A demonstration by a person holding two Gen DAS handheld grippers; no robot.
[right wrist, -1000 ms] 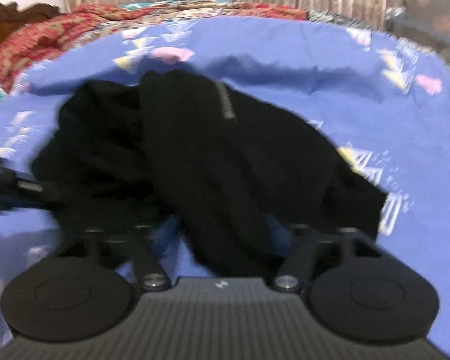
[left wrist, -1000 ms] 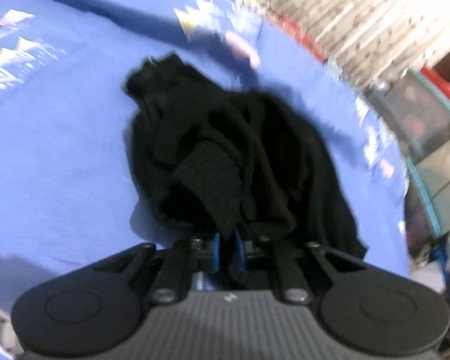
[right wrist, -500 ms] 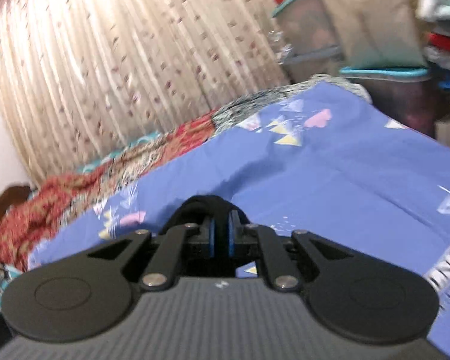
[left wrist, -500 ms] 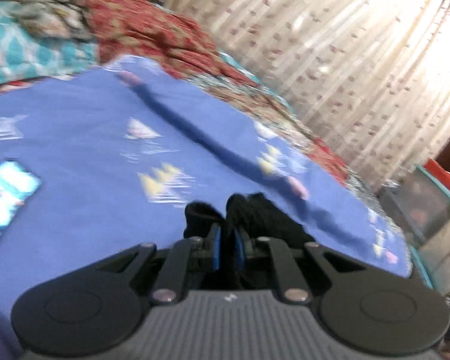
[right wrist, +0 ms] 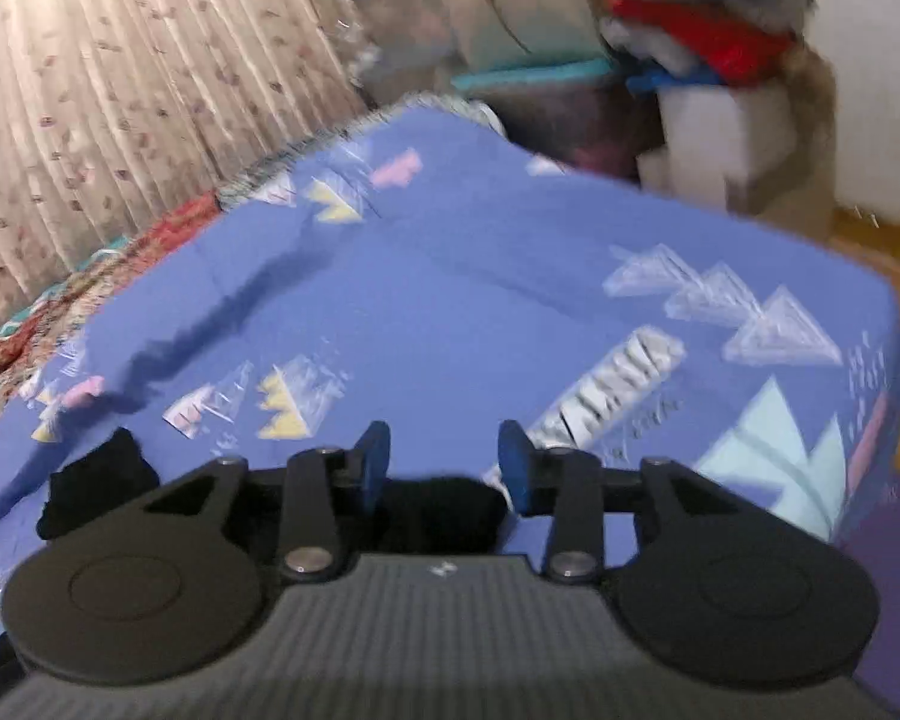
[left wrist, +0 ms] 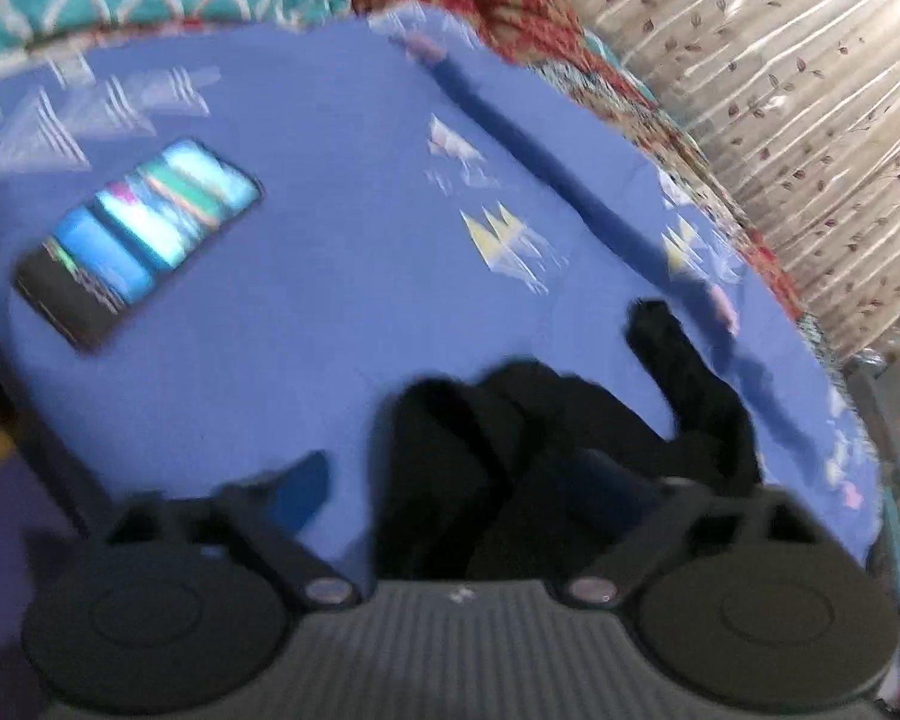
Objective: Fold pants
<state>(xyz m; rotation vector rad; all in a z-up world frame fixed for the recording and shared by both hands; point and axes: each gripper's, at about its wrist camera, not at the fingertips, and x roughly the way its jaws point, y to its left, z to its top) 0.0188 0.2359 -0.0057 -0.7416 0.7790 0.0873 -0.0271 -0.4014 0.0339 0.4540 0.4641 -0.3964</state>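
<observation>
1. Black pants (left wrist: 546,450), lower centre of the left view, lie bunched on the blue bedsheet (left wrist: 342,300); folding remains unfinished.
2. Left gripper (left wrist: 480,480): jaws just opened wide, straddling the cloth without pressing it.
3. Right gripper (right wrist: 444,462): jaws just parted, holding nothing.
4. A phone (left wrist: 138,240) lies upper left.

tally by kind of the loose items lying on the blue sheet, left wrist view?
Garment: 1, the crumpled black fabric pants
Phone: 1, the black rectangular smartphone with a lit screen
Total: 2, both on the blue printed bedsheet
</observation>
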